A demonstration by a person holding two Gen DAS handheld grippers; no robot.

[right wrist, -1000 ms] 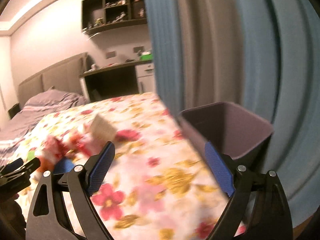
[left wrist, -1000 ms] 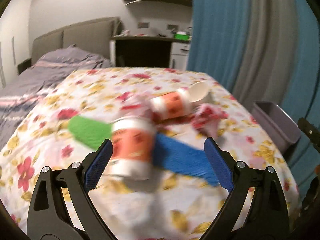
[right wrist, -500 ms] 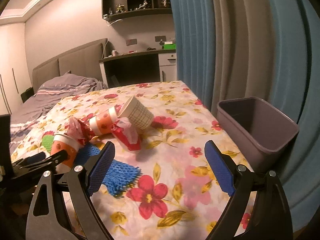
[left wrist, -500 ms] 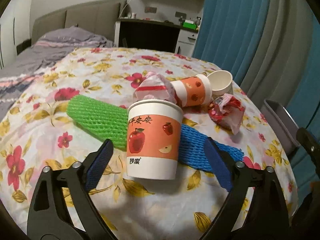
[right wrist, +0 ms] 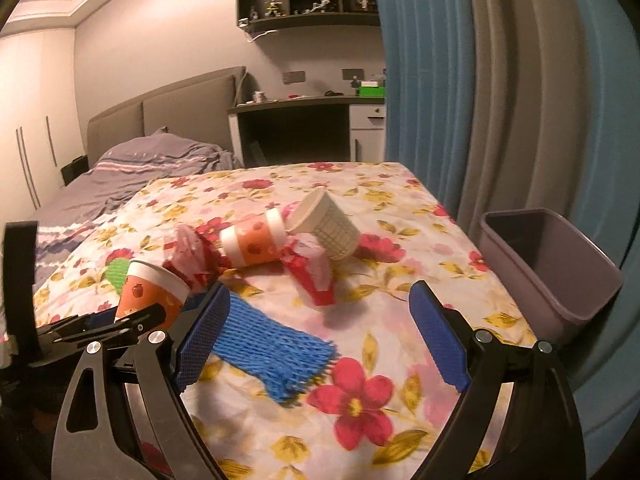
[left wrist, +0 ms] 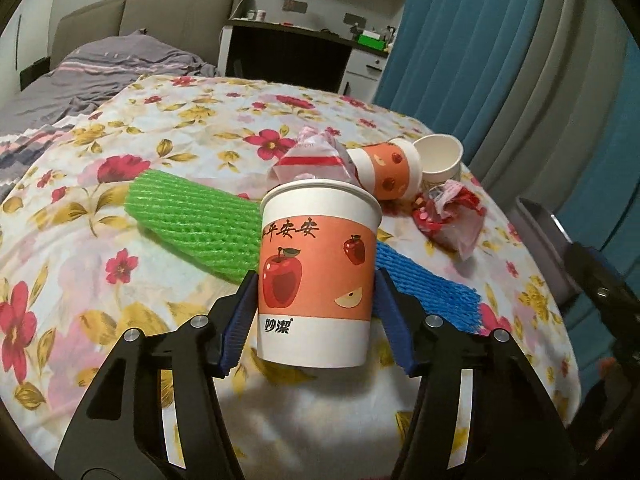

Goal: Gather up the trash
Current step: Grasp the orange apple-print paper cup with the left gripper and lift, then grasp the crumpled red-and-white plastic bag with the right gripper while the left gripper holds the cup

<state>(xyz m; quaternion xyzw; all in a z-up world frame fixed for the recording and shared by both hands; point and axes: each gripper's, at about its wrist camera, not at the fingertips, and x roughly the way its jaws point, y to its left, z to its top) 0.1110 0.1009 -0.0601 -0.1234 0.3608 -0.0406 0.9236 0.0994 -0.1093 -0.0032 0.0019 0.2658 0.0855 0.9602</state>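
- My left gripper (left wrist: 316, 312) reaches level over the flowered surface (left wrist: 80, 240), its fingers pinching the upright paper cup (left wrist: 318, 272) by both sides.
- My right gripper (right wrist: 320, 336) hovers with fingers spread wide above the blue foam net (right wrist: 272, 344), the bin (right wrist: 548, 272) to its right.

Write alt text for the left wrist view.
The left tool grips an upright orange-and-white paper cup with apple print on a floral tablecloth. Behind it lie a green foam net sleeve, a blue foam net sleeve, a tipped orange paper cup and crumpled red-and-white wrappers.
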